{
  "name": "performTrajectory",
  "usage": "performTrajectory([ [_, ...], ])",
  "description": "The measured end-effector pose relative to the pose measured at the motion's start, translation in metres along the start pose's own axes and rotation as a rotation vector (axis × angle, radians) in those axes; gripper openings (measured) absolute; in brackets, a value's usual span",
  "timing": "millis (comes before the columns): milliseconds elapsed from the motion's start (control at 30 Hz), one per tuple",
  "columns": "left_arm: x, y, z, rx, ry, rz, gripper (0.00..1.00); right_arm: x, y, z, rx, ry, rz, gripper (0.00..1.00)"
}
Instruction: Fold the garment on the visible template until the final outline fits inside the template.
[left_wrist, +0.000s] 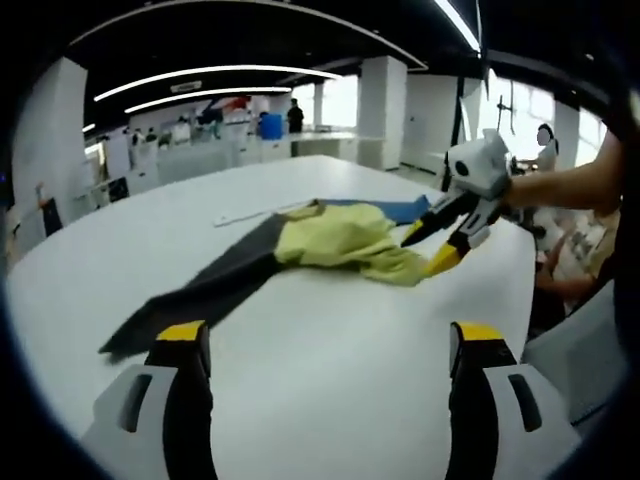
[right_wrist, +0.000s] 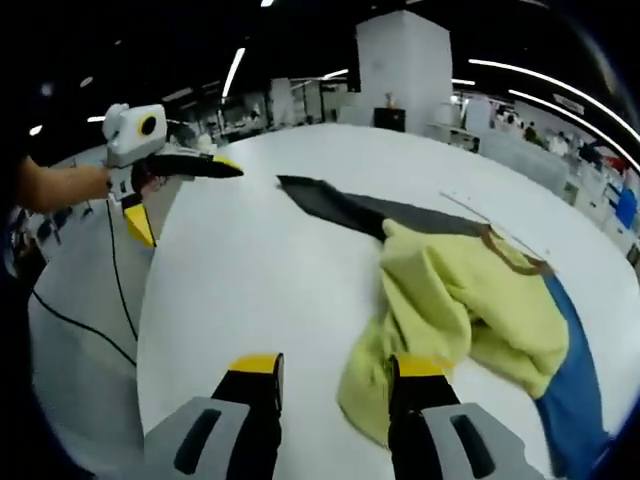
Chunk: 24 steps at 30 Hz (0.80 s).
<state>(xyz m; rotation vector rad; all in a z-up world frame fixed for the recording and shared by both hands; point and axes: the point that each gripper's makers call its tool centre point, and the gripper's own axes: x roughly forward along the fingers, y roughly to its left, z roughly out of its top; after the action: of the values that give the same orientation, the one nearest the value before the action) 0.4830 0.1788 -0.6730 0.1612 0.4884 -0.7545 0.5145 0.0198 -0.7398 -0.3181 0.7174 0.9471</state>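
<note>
On the white table (left_wrist: 330, 360) lies the yellow garment (left_wrist: 345, 240) over a dark template (left_wrist: 215, 290). Left gripper (left_wrist: 325, 350) hovers spread, holding nothing; right gripper (right_wrist: 330, 375) sits at the garment's edge, its grasp unclear. Blue cloth (right_wrist: 575, 390) is cut off at the frame.

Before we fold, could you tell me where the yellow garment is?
The yellow garment lies crumpled on the white table, over the dark template, its edge at the right hand-held gripper.
</note>
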Motion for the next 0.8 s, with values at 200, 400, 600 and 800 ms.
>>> performTrajectory([
  [200,-0.001,-0.016,-0.003,0.015,0.014,-0.031,0.94,0.014,-0.009,-0.017,-0.035,0.07,-0.064,0.25],
  [400,0.001,-0.025,-0.005,0.028,0.024,-0.054,0.91,0.022,-0.015,-0.024,-0.083,0.101,-0.125,0.11],
  [600,0.001,-0.028,-0.007,0.029,0.024,-0.065,0.89,0.024,-0.016,-0.023,-0.127,0.099,-0.15,0.01],
  [800,0.002,-0.032,-0.008,0.032,0.027,-0.076,0.88,0.012,-0.009,-0.005,-0.082,0.049,-0.118,0.0],
])
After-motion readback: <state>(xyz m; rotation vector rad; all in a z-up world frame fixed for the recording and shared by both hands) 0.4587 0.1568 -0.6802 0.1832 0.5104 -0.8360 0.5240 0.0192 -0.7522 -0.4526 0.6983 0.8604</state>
